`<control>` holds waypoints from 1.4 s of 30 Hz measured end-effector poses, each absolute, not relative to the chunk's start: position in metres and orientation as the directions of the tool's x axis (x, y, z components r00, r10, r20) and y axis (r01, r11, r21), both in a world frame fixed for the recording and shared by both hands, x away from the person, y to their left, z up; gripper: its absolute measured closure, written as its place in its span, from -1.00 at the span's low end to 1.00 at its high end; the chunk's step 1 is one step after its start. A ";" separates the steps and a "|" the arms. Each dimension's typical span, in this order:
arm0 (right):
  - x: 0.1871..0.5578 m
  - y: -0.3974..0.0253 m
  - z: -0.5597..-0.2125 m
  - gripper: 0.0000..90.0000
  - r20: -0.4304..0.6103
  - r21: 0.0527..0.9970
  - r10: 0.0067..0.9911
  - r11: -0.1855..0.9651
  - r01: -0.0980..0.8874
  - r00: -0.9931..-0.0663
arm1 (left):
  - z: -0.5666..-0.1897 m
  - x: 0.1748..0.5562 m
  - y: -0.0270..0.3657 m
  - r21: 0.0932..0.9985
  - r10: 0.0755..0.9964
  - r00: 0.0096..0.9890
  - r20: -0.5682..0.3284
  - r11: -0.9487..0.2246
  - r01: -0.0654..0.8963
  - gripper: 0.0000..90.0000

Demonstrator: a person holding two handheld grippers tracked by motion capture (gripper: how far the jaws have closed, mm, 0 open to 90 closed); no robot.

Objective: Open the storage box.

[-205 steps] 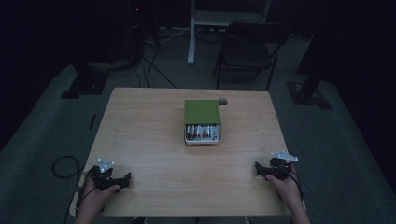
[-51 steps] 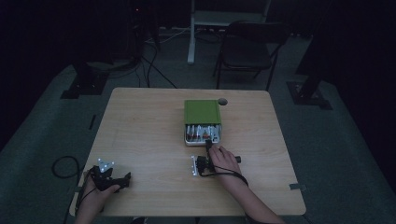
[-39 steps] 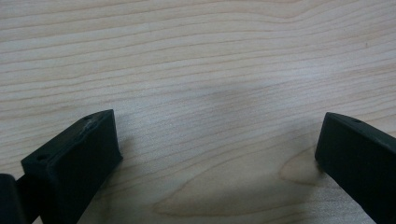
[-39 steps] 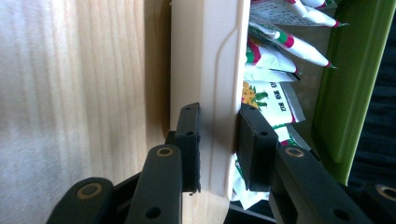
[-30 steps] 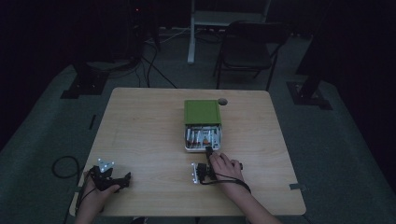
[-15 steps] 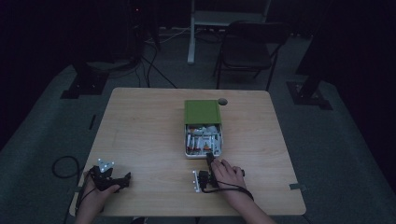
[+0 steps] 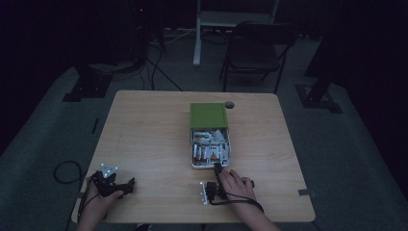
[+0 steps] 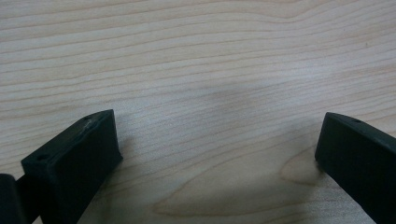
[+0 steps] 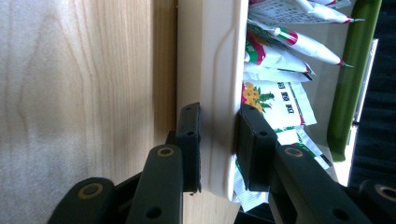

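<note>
You had the right gripper (image 9: 215,149) clamped on the near wall of the box (image 7: 210,163), one of its fingers (image 9: 189,140) outside and the other inside among the sachets (image 9: 273,100). The box sat mid-tabletop (image 7: 144,139), its green lid (image 7: 208,115) slid back. The left gripper (image 8: 215,154) rested near-left of the box, fingers apart, empty. This looked like a pulling or repositioning step; next called for a steady, level drag.

A white box (image 7: 210,164) with its green lid (image 7: 209,115) slid toward the upper frame is seen mid-desk, packed with sachets (image 9: 275,100); its near wall is clamped.
</note>
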State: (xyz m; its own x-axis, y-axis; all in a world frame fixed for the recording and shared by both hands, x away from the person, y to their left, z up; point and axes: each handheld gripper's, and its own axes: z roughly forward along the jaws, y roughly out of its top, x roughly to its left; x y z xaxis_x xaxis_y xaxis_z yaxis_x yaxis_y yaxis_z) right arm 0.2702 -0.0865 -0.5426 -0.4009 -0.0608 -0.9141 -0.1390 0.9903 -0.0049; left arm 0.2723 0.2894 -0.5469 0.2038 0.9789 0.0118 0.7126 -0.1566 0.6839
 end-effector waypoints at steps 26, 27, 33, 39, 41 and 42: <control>0.255 -0.087 -0.542 0.61 -0.910 0.011 -0.050 0.989 -0.146 -0.411 | -0.547 0.272 0.289 0.684 0.979 0.203 0.012 -0.156 0.712 -1.00; 0.253 -0.087 -0.542 0.61 -0.910 0.014 -0.046 0.990 -0.141 -0.413 | -0.547 0.272 0.289 0.684 0.979 0.204 0.012 -0.156 0.713 -1.00; 0.254 -0.088 -0.539 0.60 -0.900 0.035 -0.027 0.990 -0.134 -0.435 | -0.547 0.272 0.289 0.684 0.979 0.204 0.012 -0.156 0.713 -1.00; 0.253 -0.093 -0.527 0.51 -0.867 0.106 0.039 0.989 -0.108 -0.498 | -0.547 0.272 0.289 0.684 0.979 0.204 0.012 -0.156 0.712 -1.00; 0.251 -0.095 -0.524 0.48 -0.851 0.137 0.062 0.985 -0.107 -0.521 | -0.547 0.272 0.289 0.684 0.979 0.203 0.012 -0.156 0.713 -1.00; 0.251 -0.096 -0.522 0.46 -0.845 0.159 0.081 0.982 -0.105 -0.529 | -0.547 0.272 0.289 0.684 0.979 0.203 0.012 -0.156 0.713 -1.00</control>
State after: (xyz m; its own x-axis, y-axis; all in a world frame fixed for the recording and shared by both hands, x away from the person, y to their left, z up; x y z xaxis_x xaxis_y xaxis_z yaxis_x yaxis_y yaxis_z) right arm 0.2508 -0.0960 -0.5216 -0.5293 0.0805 -0.8446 -0.1047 0.9817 0.1592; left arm 0.2723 0.2894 -0.5469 0.2034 0.9790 0.0117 0.7125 -0.1563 0.6840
